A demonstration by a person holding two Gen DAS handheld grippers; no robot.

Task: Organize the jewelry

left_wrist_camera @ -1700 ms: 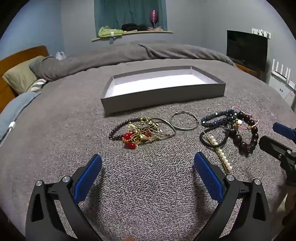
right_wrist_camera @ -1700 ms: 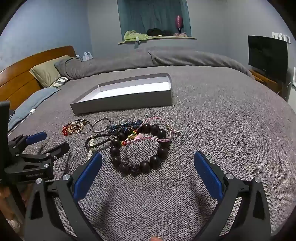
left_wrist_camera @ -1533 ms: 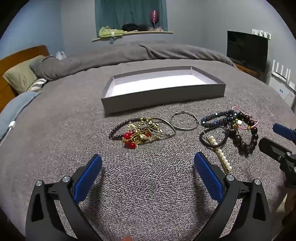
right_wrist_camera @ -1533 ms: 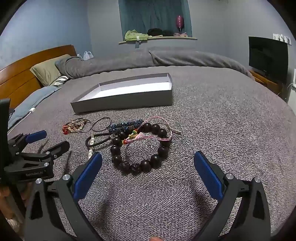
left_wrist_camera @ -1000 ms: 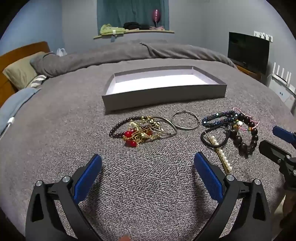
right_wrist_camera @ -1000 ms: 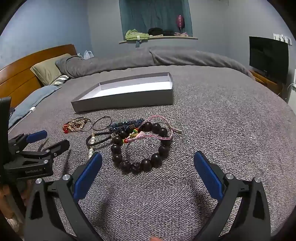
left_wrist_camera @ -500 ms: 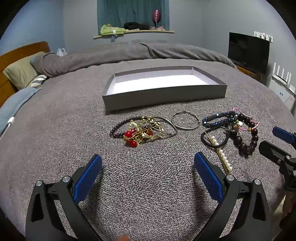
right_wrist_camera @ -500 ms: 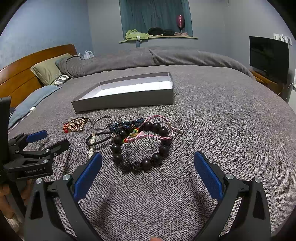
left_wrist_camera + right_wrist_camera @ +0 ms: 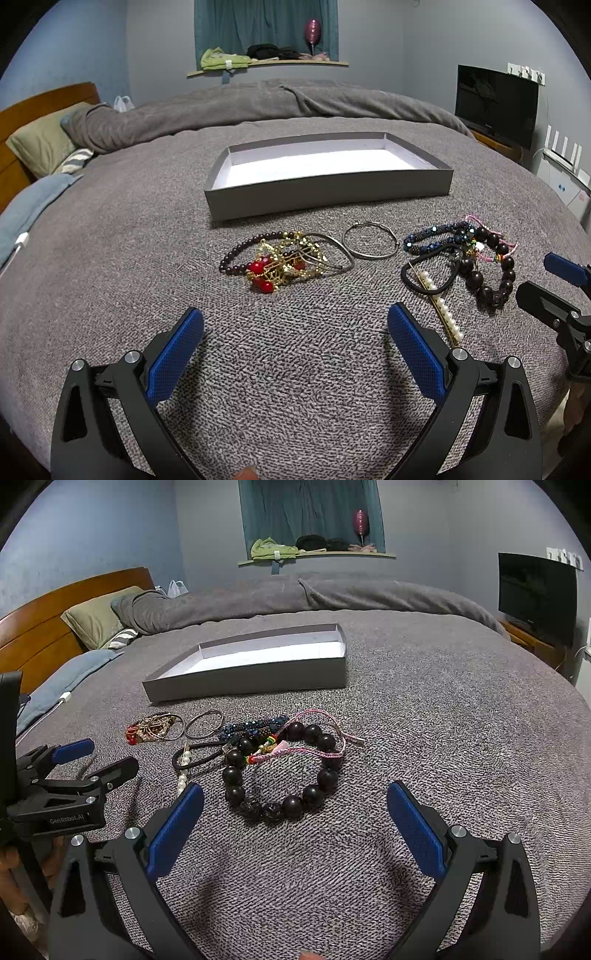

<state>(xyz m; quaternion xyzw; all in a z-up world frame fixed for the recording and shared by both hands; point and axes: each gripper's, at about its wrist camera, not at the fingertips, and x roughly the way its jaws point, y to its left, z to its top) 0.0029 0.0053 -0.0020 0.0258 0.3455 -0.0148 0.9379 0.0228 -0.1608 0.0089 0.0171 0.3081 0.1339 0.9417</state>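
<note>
An empty grey shallow box (image 9: 325,192) (image 9: 251,681) lies on the grey bedspread. In front of it lie a gold and red tangle with a dark thin bead bracelet (image 9: 273,262) (image 9: 147,729), a silver bangle (image 9: 370,243) (image 9: 204,723), blue beads (image 9: 430,236), a black loop with a pearl clip (image 9: 445,314), and a big dark bead bracelet (image 9: 284,775) (image 9: 491,273) with pink cord (image 9: 325,734). My left gripper (image 9: 295,345) is open and empty, short of the tangle. My right gripper (image 9: 295,823) is open and empty, just short of the big bead bracelet.
A rolled grey duvet (image 9: 258,103) and pillows (image 9: 40,144) lie at the bed's far side. A wooden headboard (image 9: 48,627) is at the left. A TV (image 9: 495,103) stands at the right. A window ledge holds clothes (image 9: 280,550).
Both grippers have stayed open and nearly still. The views have shifted only slightly. The jewelry has not moved.
</note>
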